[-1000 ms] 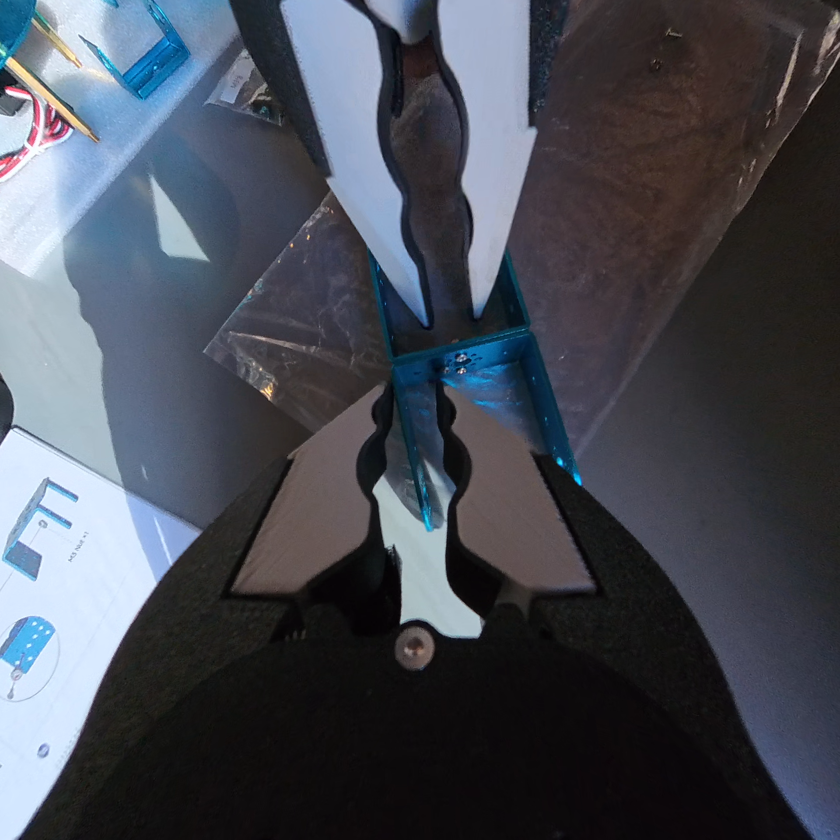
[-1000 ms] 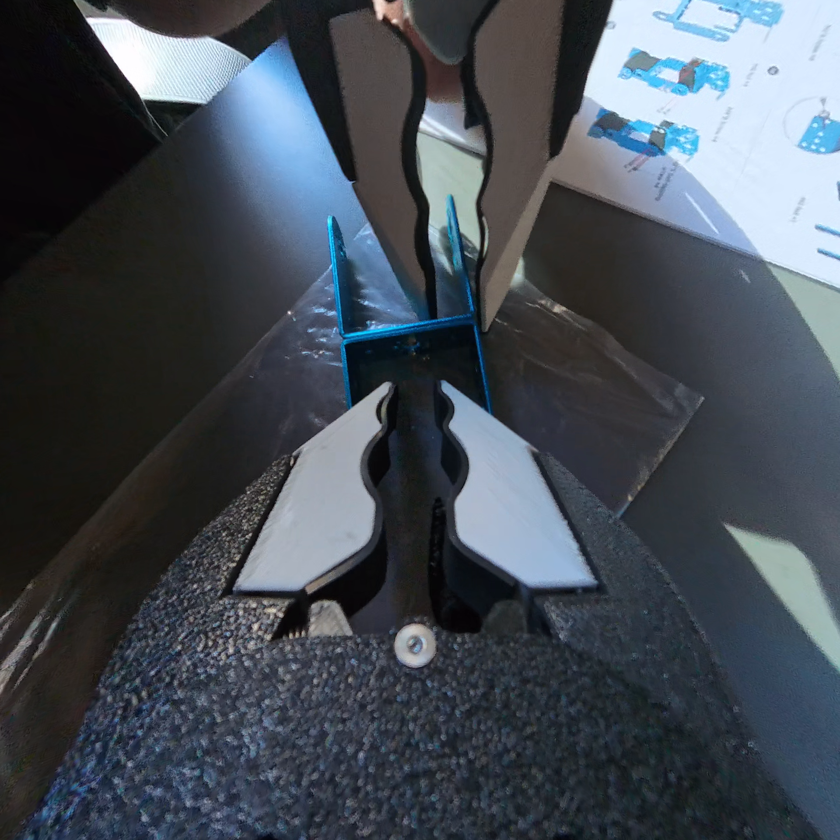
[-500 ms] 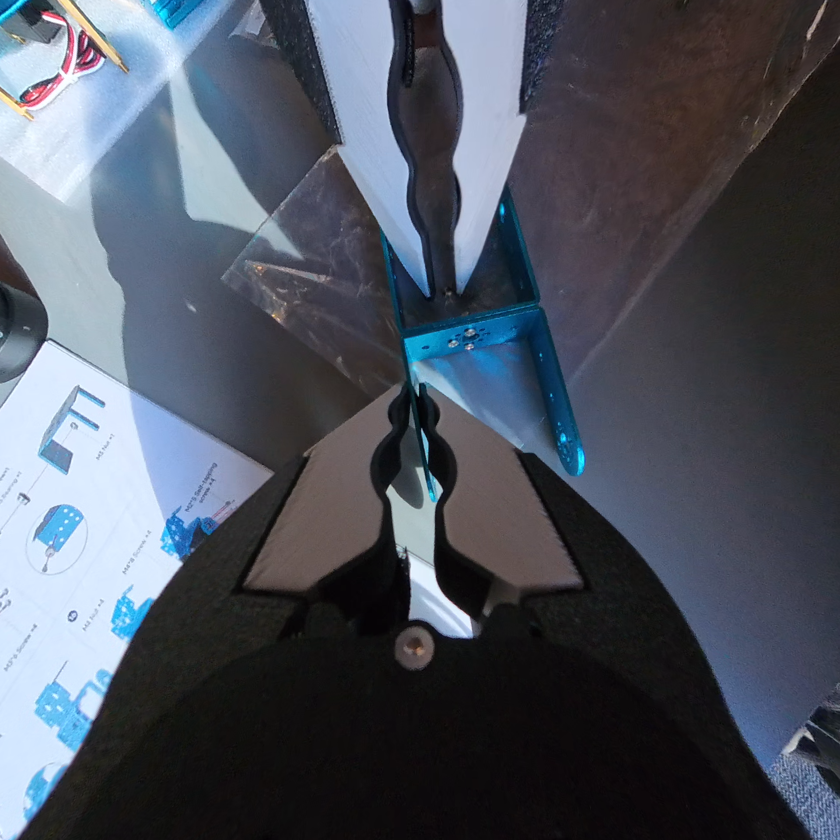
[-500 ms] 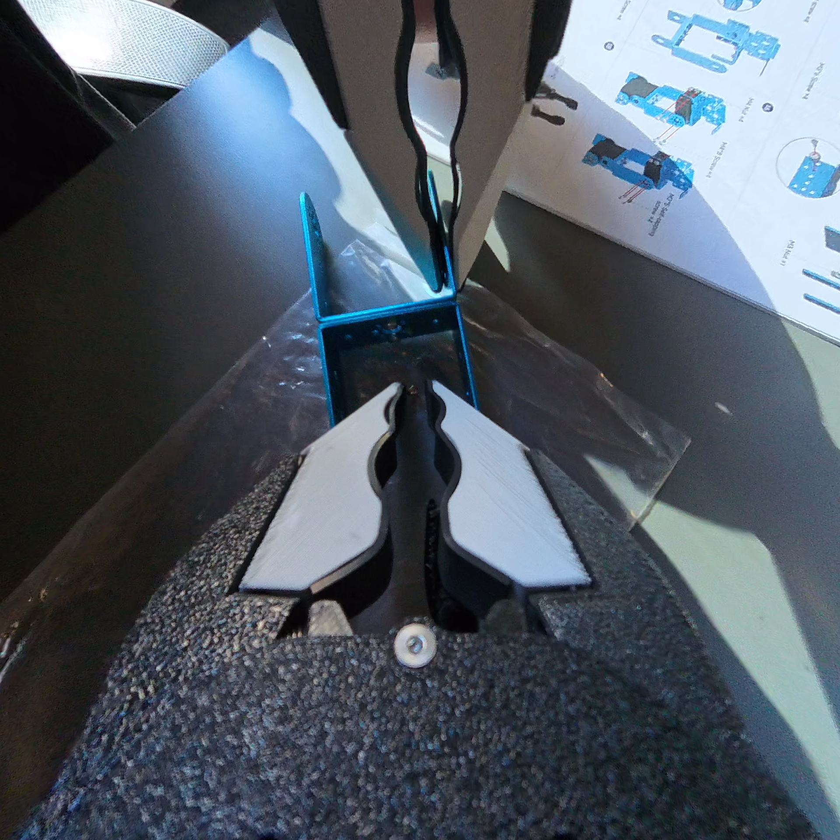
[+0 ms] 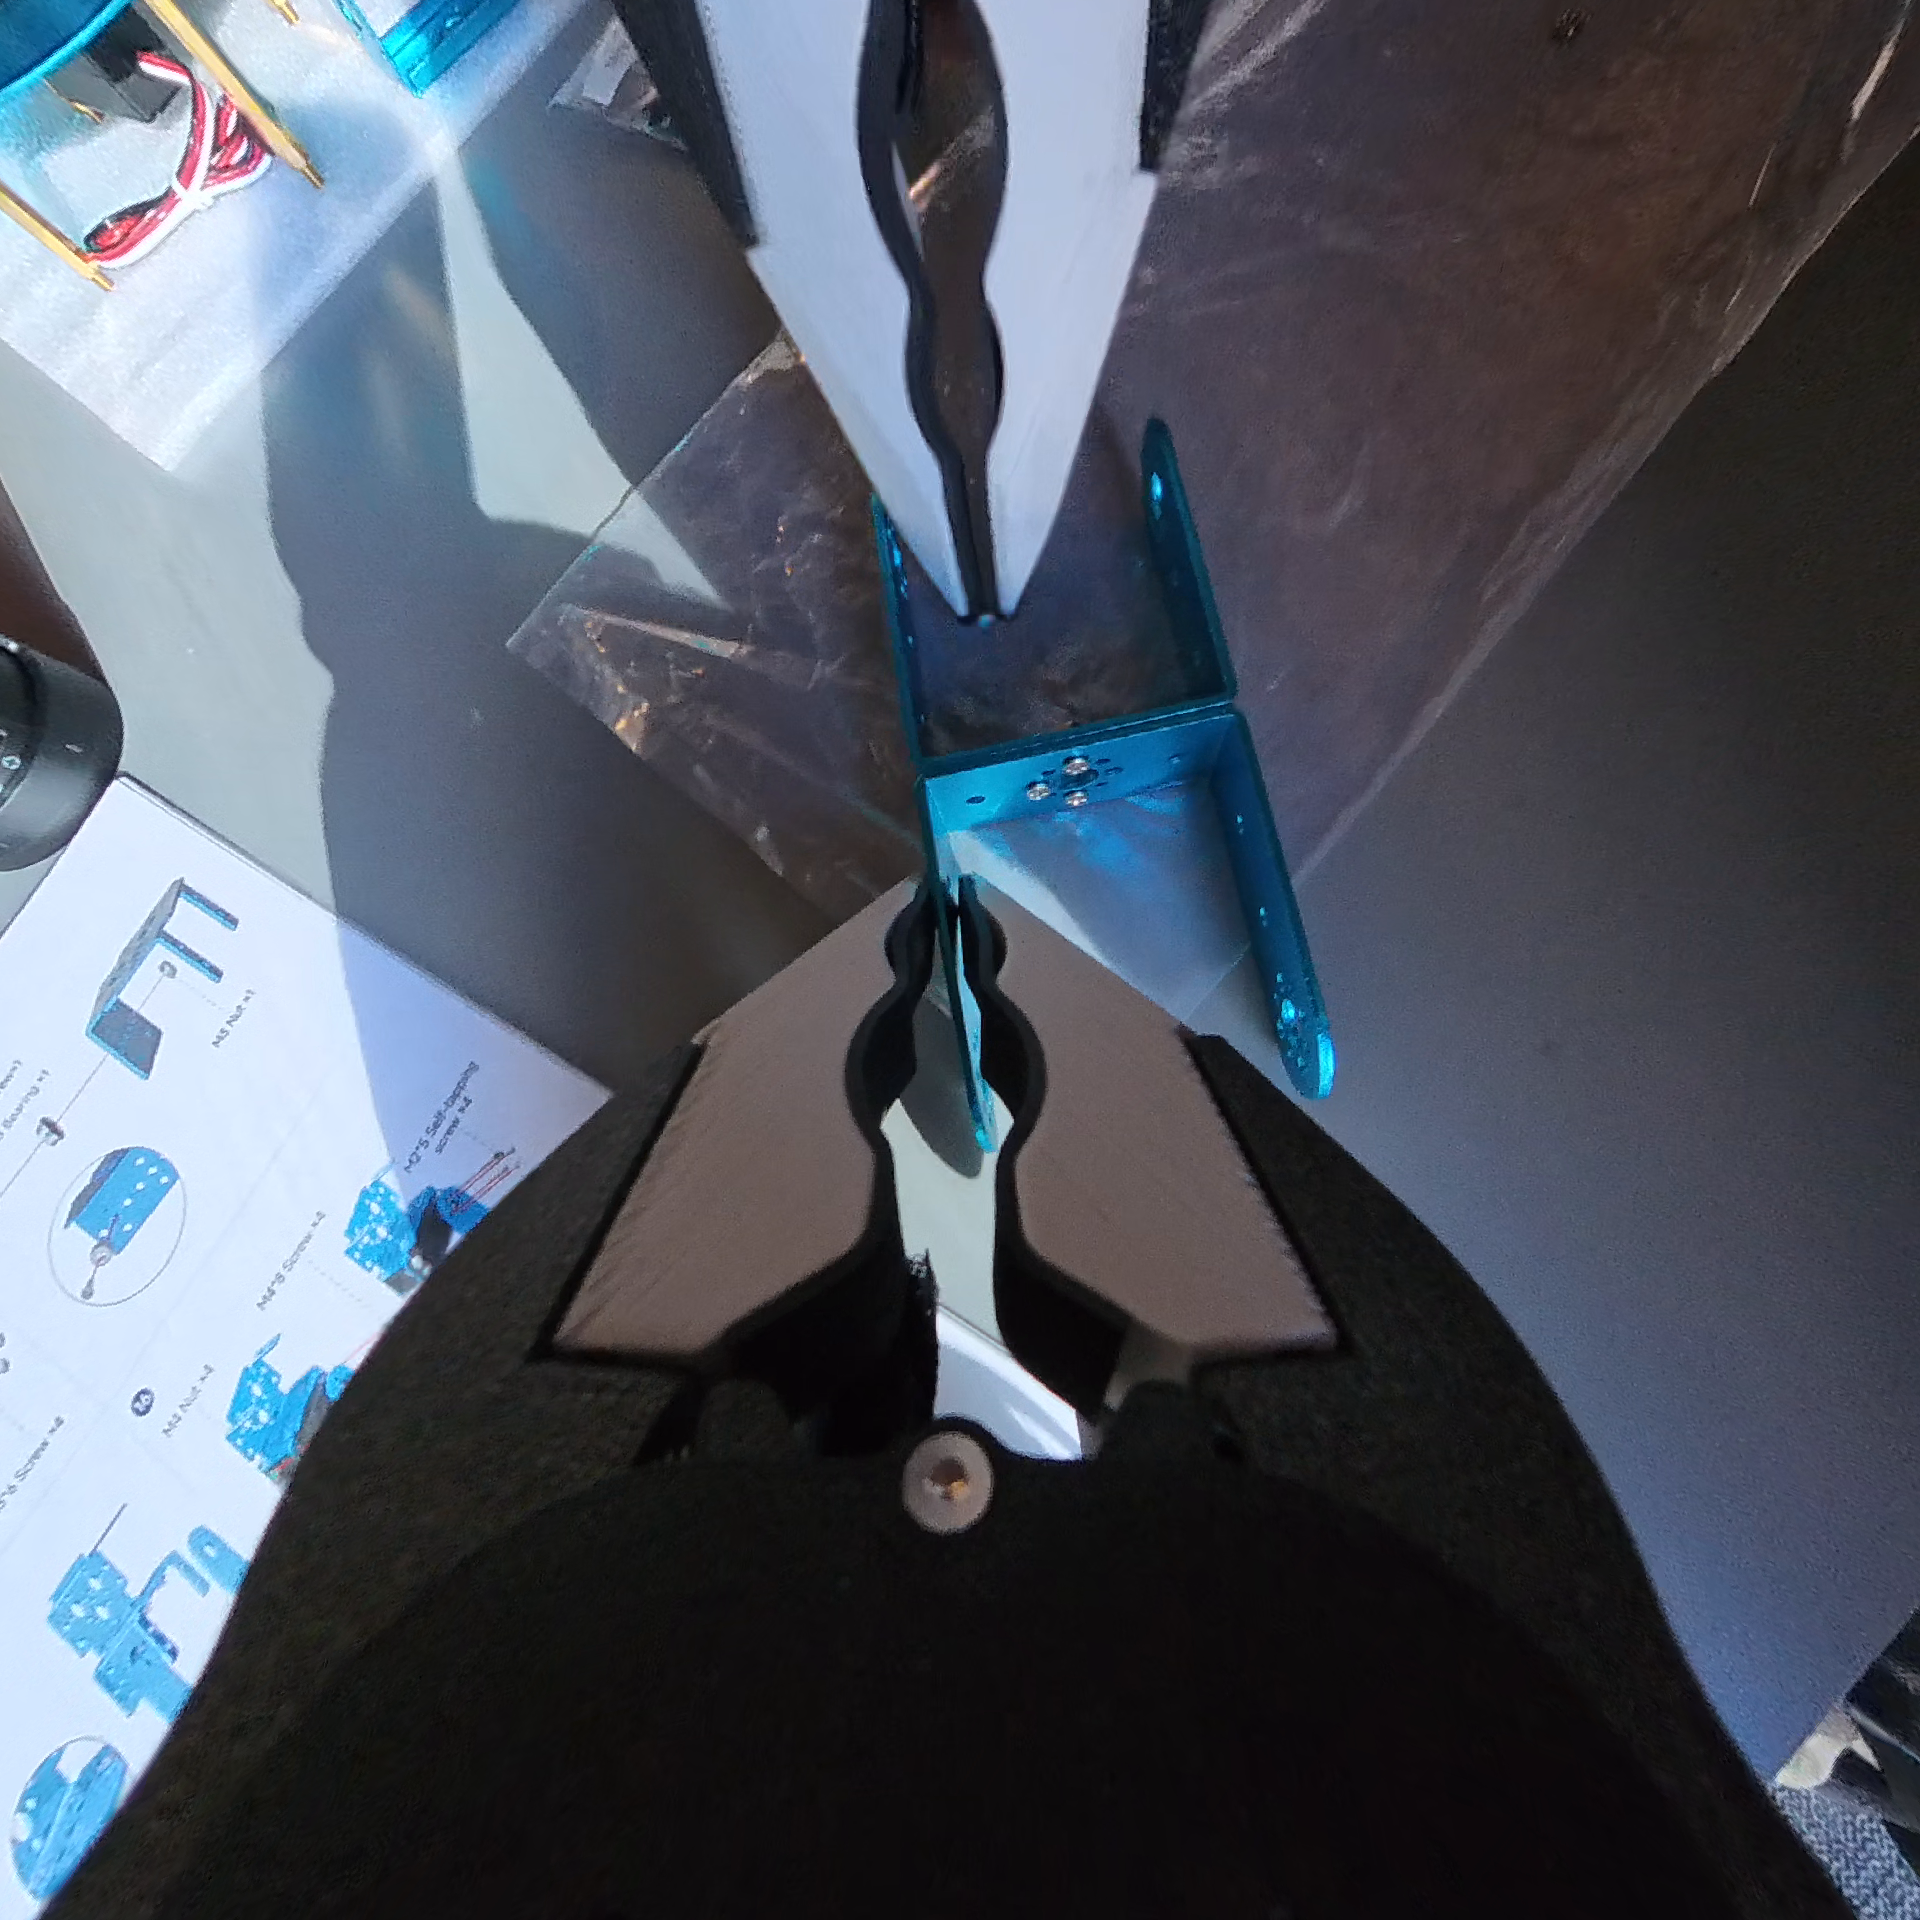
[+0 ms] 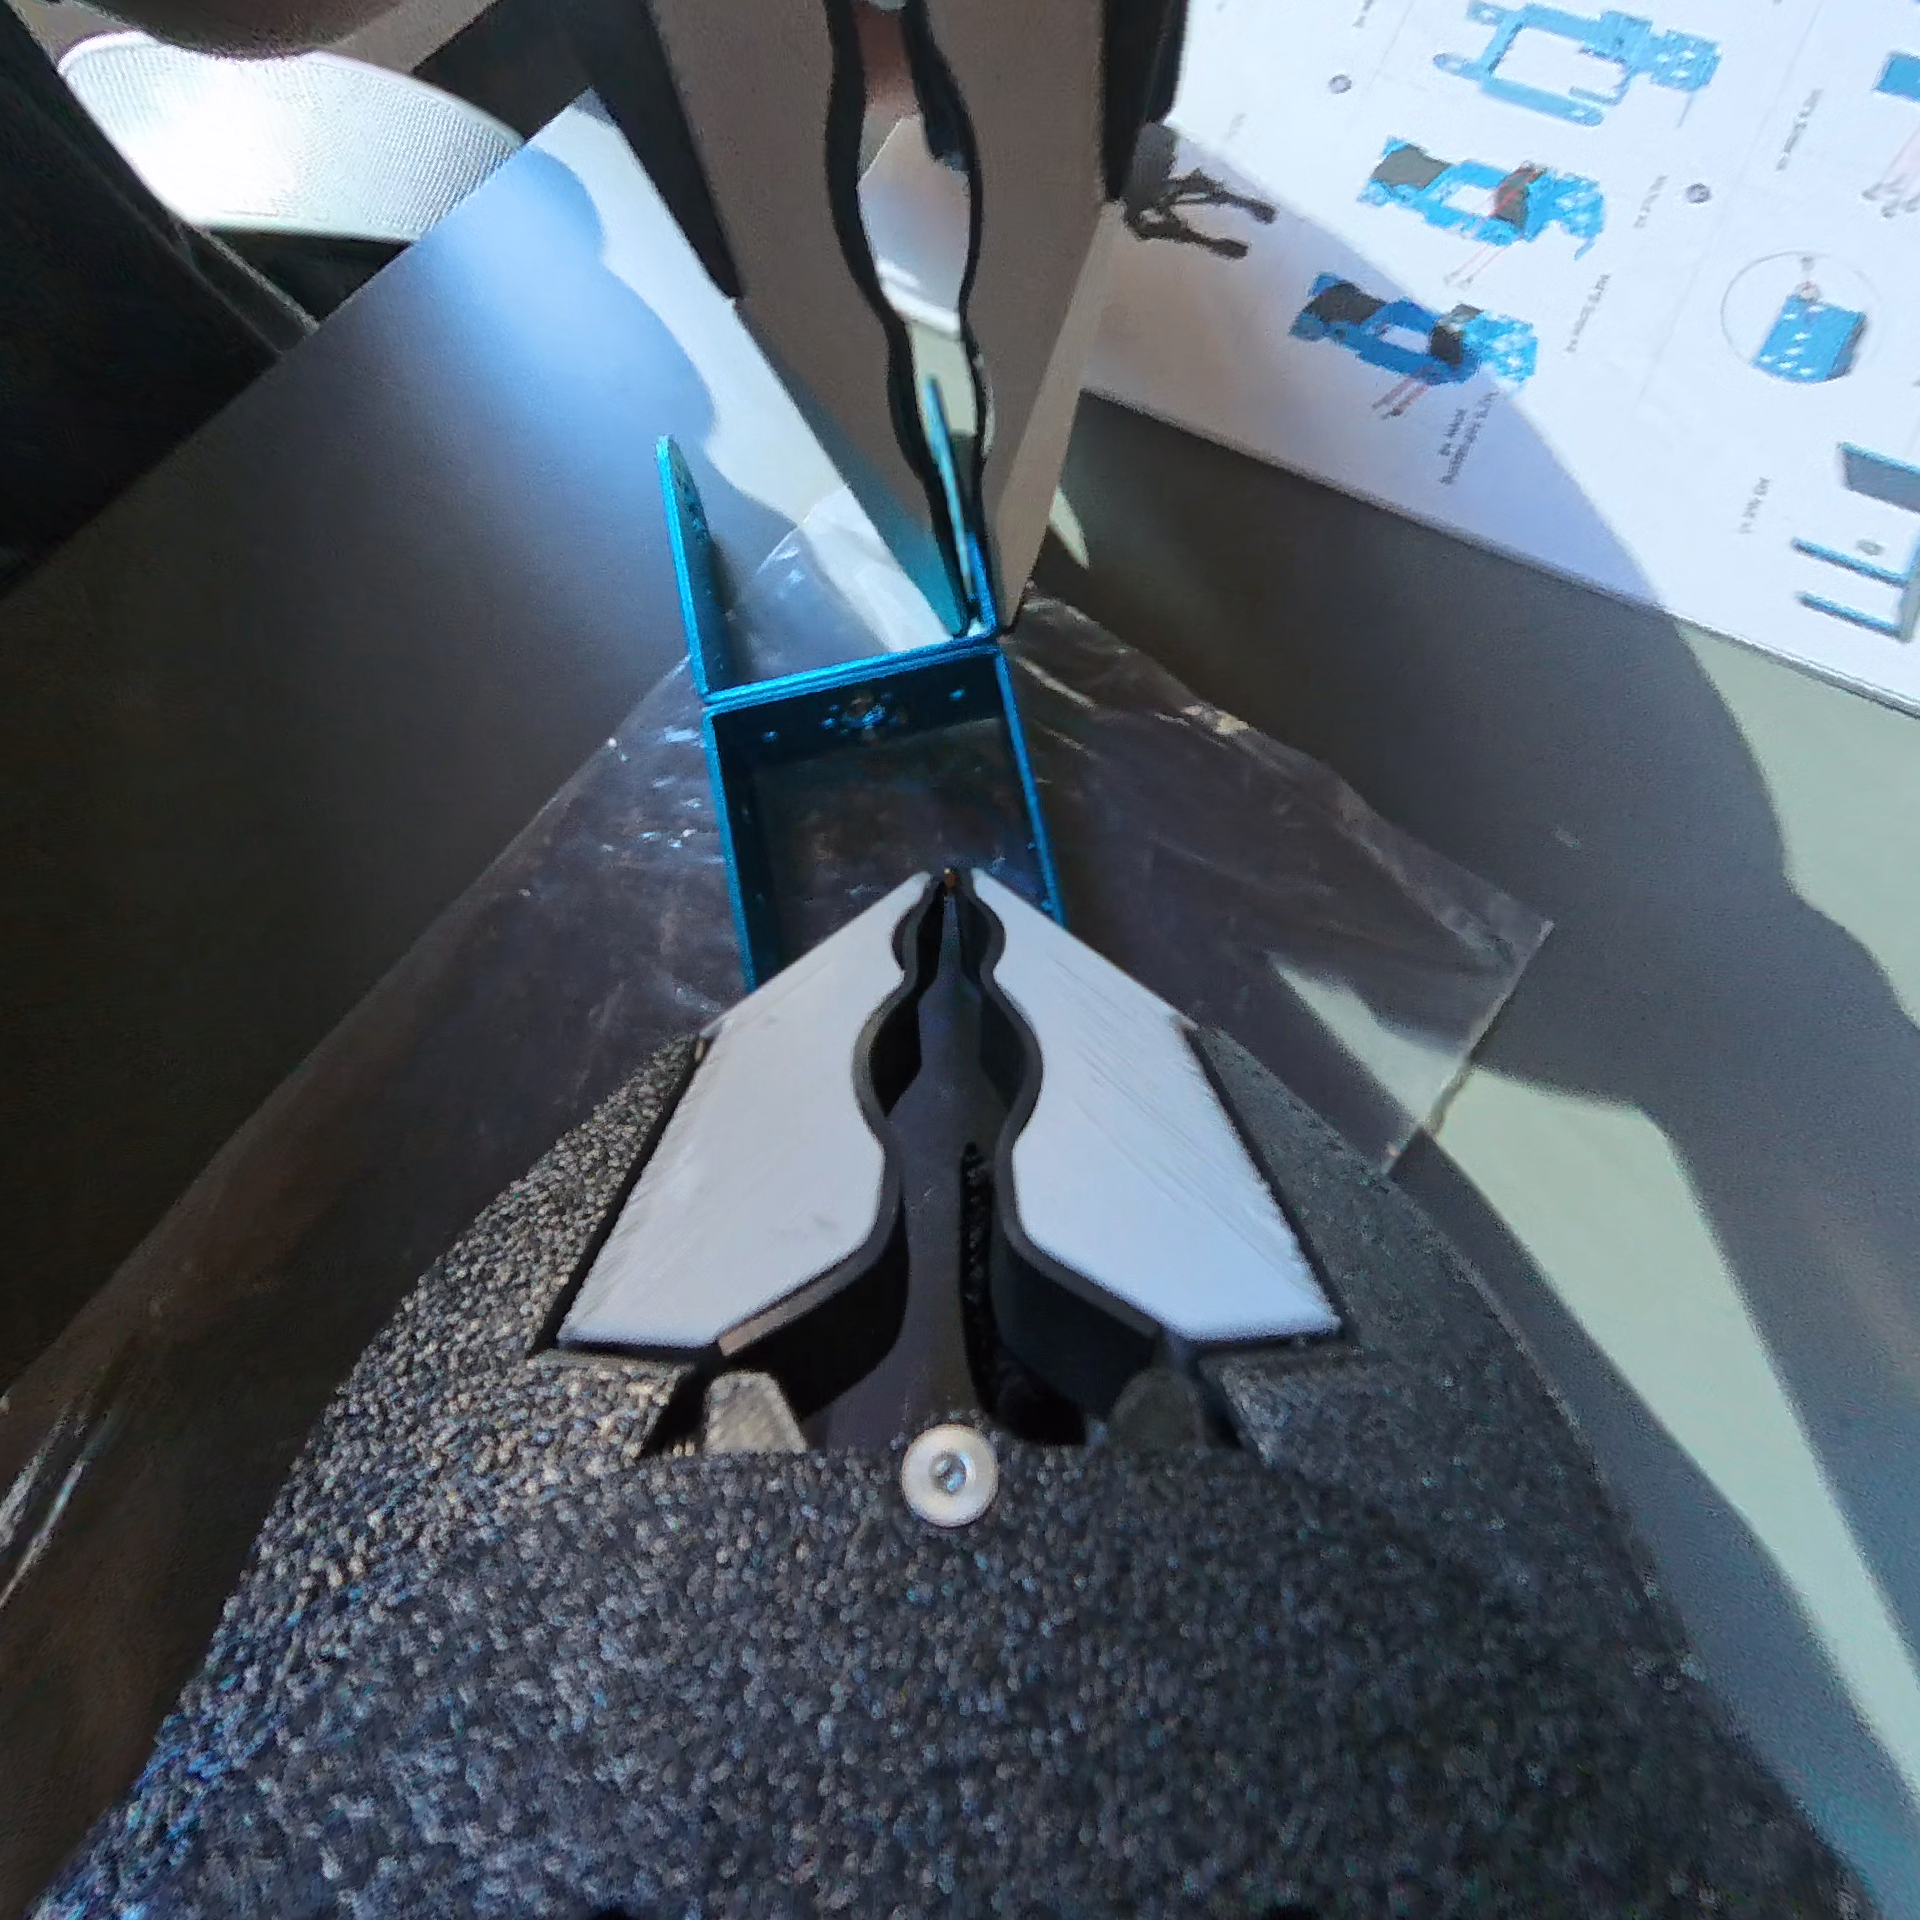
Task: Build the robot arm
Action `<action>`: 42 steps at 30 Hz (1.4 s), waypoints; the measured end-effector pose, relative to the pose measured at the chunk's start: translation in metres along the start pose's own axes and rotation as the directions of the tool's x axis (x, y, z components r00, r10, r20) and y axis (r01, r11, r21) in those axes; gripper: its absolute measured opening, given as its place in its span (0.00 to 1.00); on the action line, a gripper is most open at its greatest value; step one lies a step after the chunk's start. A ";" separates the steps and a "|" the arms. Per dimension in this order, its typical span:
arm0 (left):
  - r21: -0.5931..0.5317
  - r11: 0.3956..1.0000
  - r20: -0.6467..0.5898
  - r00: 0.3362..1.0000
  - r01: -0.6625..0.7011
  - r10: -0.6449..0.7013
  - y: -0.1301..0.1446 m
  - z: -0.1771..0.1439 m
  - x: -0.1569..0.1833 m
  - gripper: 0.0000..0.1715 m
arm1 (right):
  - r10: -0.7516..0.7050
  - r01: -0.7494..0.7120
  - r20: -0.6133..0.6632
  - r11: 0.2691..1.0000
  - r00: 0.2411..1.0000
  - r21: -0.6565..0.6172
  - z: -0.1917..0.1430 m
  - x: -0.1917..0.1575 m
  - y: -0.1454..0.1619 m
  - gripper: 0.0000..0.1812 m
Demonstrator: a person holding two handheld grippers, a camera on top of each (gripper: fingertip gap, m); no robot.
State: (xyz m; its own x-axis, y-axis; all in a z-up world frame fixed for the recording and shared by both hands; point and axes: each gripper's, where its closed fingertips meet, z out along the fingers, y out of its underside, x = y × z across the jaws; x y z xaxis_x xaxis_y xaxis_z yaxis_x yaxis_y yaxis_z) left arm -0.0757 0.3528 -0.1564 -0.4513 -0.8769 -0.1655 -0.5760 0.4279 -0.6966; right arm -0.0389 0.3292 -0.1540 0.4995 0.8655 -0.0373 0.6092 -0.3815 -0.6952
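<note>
Two blue metal U-brackets [image 5: 1081, 790] are joined back to back and stand on a clear plastic bag [image 5: 727, 644]. My left gripper [image 5: 951, 899] is shut on the left arm of the near bracket [image 5: 971, 1049]. In the right wrist view, the left gripper [image 6: 971, 623] comes in from the top, clamped on that arm. My right gripper [image 6: 951, 883] is shut between the two arms of the other bracket [image 6: 873, 717], a little short of the cross wall. A tiny part [image 5: 982, 618] shows pinched at its tips; I cannot tell what it is.
A printed instruction sheet [image 5: 156, 1091] lies at the left, and in the right wrist view [image 6: 1558, 364] it lies at the upper right. A dark mat [image 5: 1558, 727] lies under the bag. A servo with red wires [image 5: 135, 208] sits on white foam at the far left. A black cylinder [image 5: 42, 748] stands at the left edge. The left gripper's tips are roughly 5 cm from the right gripper's.
Both grippers have closed: the left one onto the bracket arm, the right one down to its tips between the other arms. The left view has shifted, so more of the instruction sheet shows.
</note>
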 end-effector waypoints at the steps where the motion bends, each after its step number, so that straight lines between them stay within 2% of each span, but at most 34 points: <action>1: 0.002 1.000 0.001 1.000 -0.003 0.003 -0.002 0.001 0.001 0.02 | 0.023 -0.023 -0.011 1.000 1.000 0.020 -0.002 0.002 -0.003 0.01; 3: -0.001 1.000 -0.005 1.000 -0.003 0.003 -0.004 0.003 0.003 0.03 | 0.089 -0.090 0.048 0.995 0.995 0.039 0.000 -0.006 -0.012 0.01; 6: 0.017 1.000 -0.002 1.000 -0.001 0.001 -0.009 0.006 0.007 0.12 | 0.154 -0.155 0.059 0.988 0.986 0.019 0.008 -0.009 -0.016 0.01; 9: 0.048 0.999 -0.001 1.000 0.017 -0.017 -0.016 0.009 0.008 0.12 | 0.251 -0.250 0.076 0.968 0.965 -0.021 0.012 -0.011 -0.014 0.01; 13: 0.055 0.998 -0.014 0.999 0.037 -0.037 -0.018 0.011 0.010 0.11 | 0.299 -0.298 0.073 0.954 0.951 -0.032 0.012 -0.011 -0.011 0.01; 28: 0.054 0.998 -0.005 0.999 0.037 -0.037 -0.019 0.013 0.010 0.10 | 0.305 -0.304 0.098 0.952 0.947 -0.020 0.013 -0.014 -0.014 0.01; 42: 0.056 0.997 -0.011 0.999 0.044 -0.043 -0.020 0.013 0.011 0.11 | 0.350 -0.358 0.173 0.934 0.921 0.014 0.012 -0.016 -0.015 0.01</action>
State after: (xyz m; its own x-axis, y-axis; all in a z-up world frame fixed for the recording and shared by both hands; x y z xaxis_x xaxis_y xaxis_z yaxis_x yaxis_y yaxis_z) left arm -0.0608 0.3316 -0.1534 -0.4331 -0.8922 -0.1279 -0.5560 0.3761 -0.7412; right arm -0.0637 0.3251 -0.1512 0.5662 0.7194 -0.4023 0.3817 -0.6614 -0.6456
